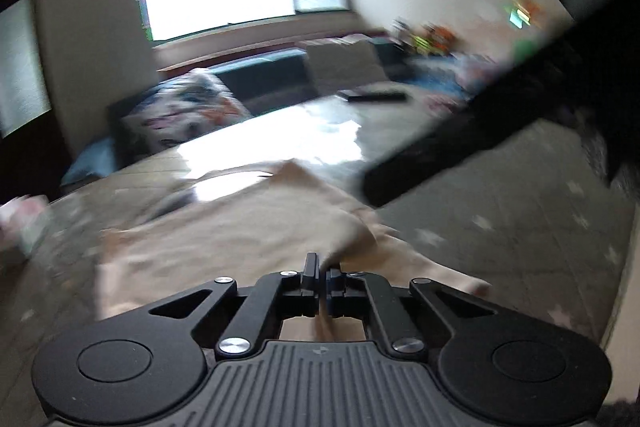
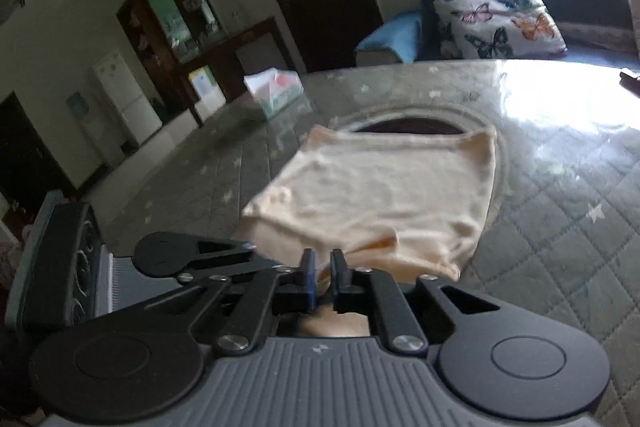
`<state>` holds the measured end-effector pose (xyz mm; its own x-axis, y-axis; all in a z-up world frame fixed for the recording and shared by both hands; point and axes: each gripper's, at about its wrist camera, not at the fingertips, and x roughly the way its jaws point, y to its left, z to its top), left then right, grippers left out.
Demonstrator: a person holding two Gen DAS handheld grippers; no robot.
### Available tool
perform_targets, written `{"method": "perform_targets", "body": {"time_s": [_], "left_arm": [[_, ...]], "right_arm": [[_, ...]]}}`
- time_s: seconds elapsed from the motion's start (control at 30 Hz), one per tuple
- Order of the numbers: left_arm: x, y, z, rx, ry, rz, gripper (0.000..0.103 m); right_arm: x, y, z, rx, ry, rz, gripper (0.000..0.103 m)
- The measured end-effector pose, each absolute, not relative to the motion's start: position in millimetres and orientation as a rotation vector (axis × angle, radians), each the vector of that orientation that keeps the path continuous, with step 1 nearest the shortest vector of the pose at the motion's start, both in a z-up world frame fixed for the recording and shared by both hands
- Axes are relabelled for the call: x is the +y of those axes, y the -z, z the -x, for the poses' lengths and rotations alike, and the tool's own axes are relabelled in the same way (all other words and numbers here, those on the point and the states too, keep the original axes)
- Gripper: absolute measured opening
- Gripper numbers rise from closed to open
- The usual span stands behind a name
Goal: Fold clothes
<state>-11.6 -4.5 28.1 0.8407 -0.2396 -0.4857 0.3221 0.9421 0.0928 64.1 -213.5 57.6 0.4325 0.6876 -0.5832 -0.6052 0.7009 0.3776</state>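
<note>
Two views look forward along a pair of hand-held black tongs over a grey quilted desk (image 2: 560, 227) with pale star marks and a round opening in its top.

The task's thing is a soft cream-coloured cotton garment (image 2: 380, 203), already doubled into a rough rectangle. It lies in the middle of the desk, partly covering the round opening, its near edge lifted towards the cameras.

The left tongs (image 1: 322, 277) are clenched on a bunched near corner of the garment (image 1: 248, 235); cloth runs between the jaws, which stand almost touching. The right tongs (image 2: 322, 267) are likewise clenched on the near edge, a gathered ridge of fabric pinched between the nearly closed jaws. Gripping two points along the same edge probably keeps that edge taut and level, so it can be carried over as one straight fold.

The left view is heavily smeared, which suggests fast motion. A dark, blurred bar (image 1: 500, 123) crosses its right side; I cannot tell what it is.

At the desk's far left stands a white tissue pack (image 2: 276, 91). Beyond the desk, a butterfly-print cushion (image 2: 496, 19) rests on a dark blue sofa (image 2: 580, 3) under a bright window.
</note>
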Motion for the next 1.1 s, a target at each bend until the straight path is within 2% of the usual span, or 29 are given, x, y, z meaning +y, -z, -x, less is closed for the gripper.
{"method": "perform_targets", "body": {"time_s": [0.13,0.37,0.77,1.1], "left_arm": [[49,-64,23,0.398,0.173,-0.092,0.003],[107,-111,42,0.271,0.056,-0.032,0.003],[113,-122,60,0.244,0.087,-0.010,0.003],[96,-124,58,0.250,0.141,-0.022,0.003]], "right_arm": [[-214,-60,-74,0.744,-0.766,-0.135,0.013],[-151,-23,-81,0.786,-0.781,0.074,0.013],[-39,16,-84,0.786,-0.893,0.241,0.014],[-39,12,-68,0.785,-0.957,0.269,0.015]]}}
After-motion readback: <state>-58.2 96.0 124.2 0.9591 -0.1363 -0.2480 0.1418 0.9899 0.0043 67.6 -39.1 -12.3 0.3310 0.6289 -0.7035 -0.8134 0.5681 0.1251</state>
